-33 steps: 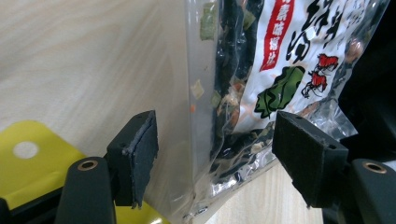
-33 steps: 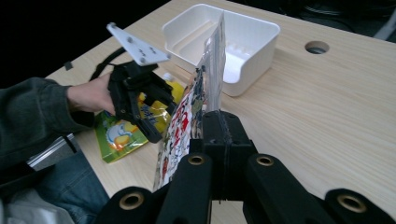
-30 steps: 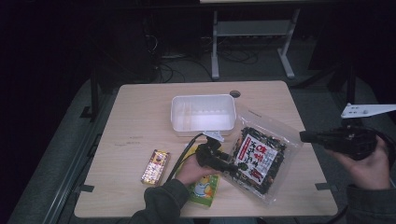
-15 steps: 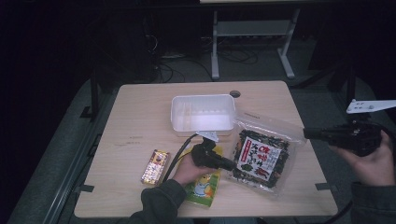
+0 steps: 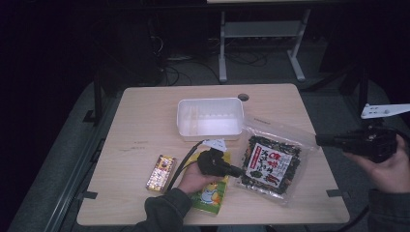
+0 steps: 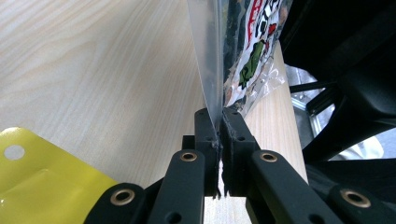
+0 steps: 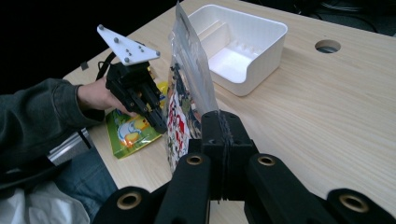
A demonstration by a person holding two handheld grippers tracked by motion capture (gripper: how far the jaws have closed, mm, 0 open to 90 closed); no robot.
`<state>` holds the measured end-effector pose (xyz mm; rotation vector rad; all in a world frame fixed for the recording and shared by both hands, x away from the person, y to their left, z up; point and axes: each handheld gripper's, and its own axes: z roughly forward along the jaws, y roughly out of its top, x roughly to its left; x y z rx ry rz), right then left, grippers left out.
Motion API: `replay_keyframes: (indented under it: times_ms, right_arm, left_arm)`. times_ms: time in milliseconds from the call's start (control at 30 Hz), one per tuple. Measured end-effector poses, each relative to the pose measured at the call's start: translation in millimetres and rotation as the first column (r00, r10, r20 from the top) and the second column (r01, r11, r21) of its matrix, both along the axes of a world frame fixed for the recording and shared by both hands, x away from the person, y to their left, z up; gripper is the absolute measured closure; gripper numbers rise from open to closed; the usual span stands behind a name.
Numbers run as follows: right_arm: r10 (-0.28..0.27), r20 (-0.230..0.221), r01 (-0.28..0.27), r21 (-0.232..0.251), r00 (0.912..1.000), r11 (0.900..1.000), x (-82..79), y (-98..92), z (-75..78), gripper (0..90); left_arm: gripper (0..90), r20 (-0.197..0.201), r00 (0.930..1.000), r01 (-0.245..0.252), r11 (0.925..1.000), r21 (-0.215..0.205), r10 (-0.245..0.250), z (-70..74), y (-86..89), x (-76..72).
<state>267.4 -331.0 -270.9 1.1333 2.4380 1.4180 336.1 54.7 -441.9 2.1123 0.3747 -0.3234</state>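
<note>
Left gripper (image 6: 219, 126): jaws have just been closing and now pinch the clear edge of the seaweed bag (image 6: 243, 51), pads pressed together on the film. Right gripper (image 7: 223, 128): jaws pressed shut on the bag's opposite clear edge, film standing up between them. From above, the bag (image 5: 271, 164) sits over the right-front part of the table (image 5: 145, 121), strung between the left gripper (image 5: 239, 170) and the right gripper (image 5: 321, 140). Long axis runs diagonally, from the table's front edge up toward its right edge; printed label faces up. White tray (image 5: 210, 118) sits just behind the bag. Yellow packet (image 5: 209, 195) lies under the left hand (image 5: 191, 180); small candy pack (image 5: 160, 172) is near, further left.
</note>
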Motion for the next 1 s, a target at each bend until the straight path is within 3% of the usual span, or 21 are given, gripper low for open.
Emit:
replay_keyframes:
  times_ms: [400, 500, 600, 633, 667, 767, 867, 933, 1000]
  right_arm:
    - [0.095, -0.022, -0.095, 0.003, 0.9952, 0.995, -6.9, 3.0, 5.0, 87.8]
    - [0.135, -0.039, -0.135, 0.011, 0.9901, 0.991, -6.8, 5.7, 2.7, 74.9]
    - [0.143, -0.045, -0.143, 0.006, 0.9887, 0.99, -6.0, 9.5, -3.4, 71.8]
    - [0.134, -0.051, -0.135, -0.01, 0.9896, 0.991, -2.9, 12.9, -14.1, 67.6]
    - [0.134, -0.051, -0.135, -0.01, 0.9896, 0.991, -2.9, 12.9, -14.1, 67.6]
    - [0.112, -0.039, -0.107, 0.111, 0.9929, 0.988, 3.3, 3.9, -33.4, 65.1]
    - [0.111, -0.047, -0.102, 0.164, 0.9927, 0.981, 6.7, -0.3, -46.6, 62.8]
    - [0.116, -0.059, -0.104, 0.172, 0.9915, 0.98, 8.6, 0.2, -54.8, 62.4]
    - [0.114, -0.079, -0.102, 0.151, 0.9903, 0.983, 10.4, 3.8, -64.7, 61.1]
  left_arm:
    - [86.6, 0.028, 0.9996, 0.008, 1.0, -0.006, -0.007, 0.6, 3.4, -3.9]
    - [86.7, 0.048, 0.9988, 0.012, 0.9999, -0.007, -0.011, 0.8, 3.3, -5.1]
    - [87.0, 0.054, 0.9985, 0.012, 0.9999, -0.012, -0.011, 0.6, 2.3, -5.7]
    - [87.2, 0.073, 0.9973, 0.008, 1.0, 0.0, -0.008, 0.7, 1.3, -6.8]
    - [87.3, 0.073, 0.9973, 0.008, 1.0, 0.0, -0.008, 0.7, 1.3, -6.8]
    - [87.7, 0.08, 0.9968, 0.006, 1.0, -0.005, -0.006, -0.2, 2.1, -7.3]
    - [87.8, 0.098, 0.9951, 0.006, 0.9999, -0.01, -0.005, 0.0, 1.3, -8.4]
    - [87.8, 0.101, 0.9949, 0.005, 0.9999, -0.011, -0.004, -0.2, 1.0, -8.3]
    - [87.8, 0.101, 0.9949, 0.002, 0.9999, -0.015, -0.001, -0.5, 0.5, -8.2]
